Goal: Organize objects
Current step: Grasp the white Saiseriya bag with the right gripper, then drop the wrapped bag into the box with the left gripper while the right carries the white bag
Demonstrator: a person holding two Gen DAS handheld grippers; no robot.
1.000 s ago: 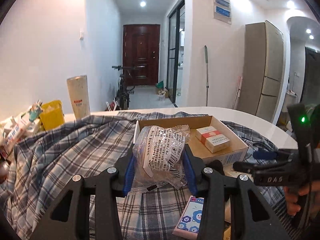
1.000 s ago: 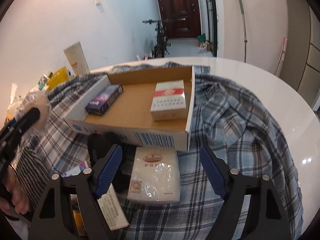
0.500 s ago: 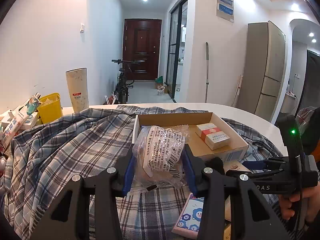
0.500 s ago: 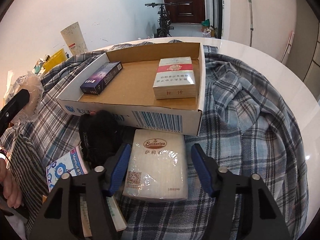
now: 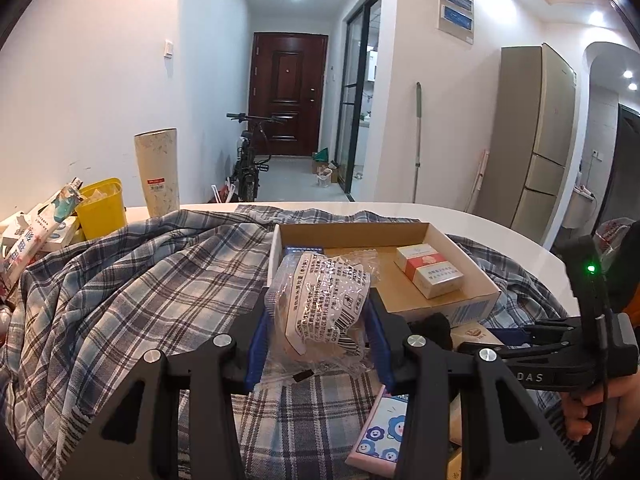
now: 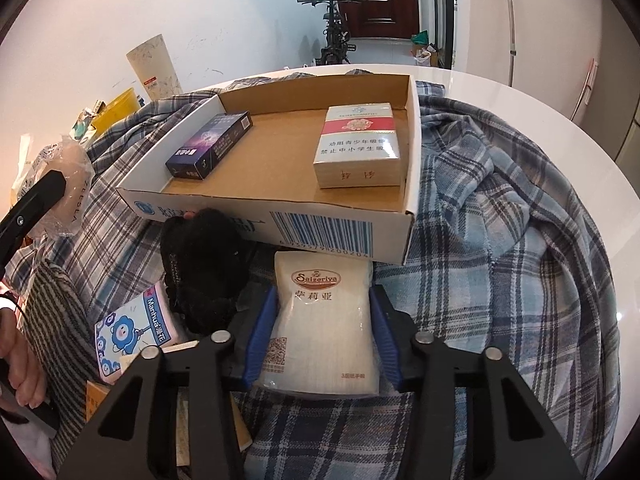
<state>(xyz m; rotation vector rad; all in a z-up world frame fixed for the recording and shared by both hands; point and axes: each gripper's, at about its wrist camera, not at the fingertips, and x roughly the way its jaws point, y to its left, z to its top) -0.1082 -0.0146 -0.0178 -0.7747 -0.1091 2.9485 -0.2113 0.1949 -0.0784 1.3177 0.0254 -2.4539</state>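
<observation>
Left wrist view: the left hand-held gripper (image 5: pixel 318 338) is closed on a crinkled plastic-wrapped packet (image 5: pixel 320 308), which is carried at frame centre, raised in front of the near left corner of the cardboard tray (image 5: pixel 456 246). The packet is pinched across its width between the blue pads (image 5: pixel 256 344), presumably so that it can be lowered into the tray without slipping.

Right wrist view: the right hand-held gripper (image 6: pixel 322 338) brackets a Saizeriya tissue pack (image 6: pixel 324 320), which lies flat on the plaid shirt (image 6: pixel 500 240) at lower centre, its far end just beside the tray's barcoded front wall. The pads (image 6: pixel 386 336) sit against both long edges of the pack (a firm squeeze cannot be confirmed, though contact appears made); the grasp is judged to be forming.

The tray occupies the upper centre of this view and already holds a dark blue box (image 6: pixel 210 144) at its left and a red-and-white cigarette carton (image 6: pixel 358 146) at its right, with bare cardboard between them; that gap is the likely destination for both held items.

A black knitted item (image 6: pixel 204 268) lies left of the tissue pack, touching the tray's front wall, and a pink cartoon-printed pack (image 6: pixel 134 332) rests at lower left. These are judged still to be sorted. The white desk (image 6: pixel 520 100) shows beyond the shirt at upper right.
</observation>
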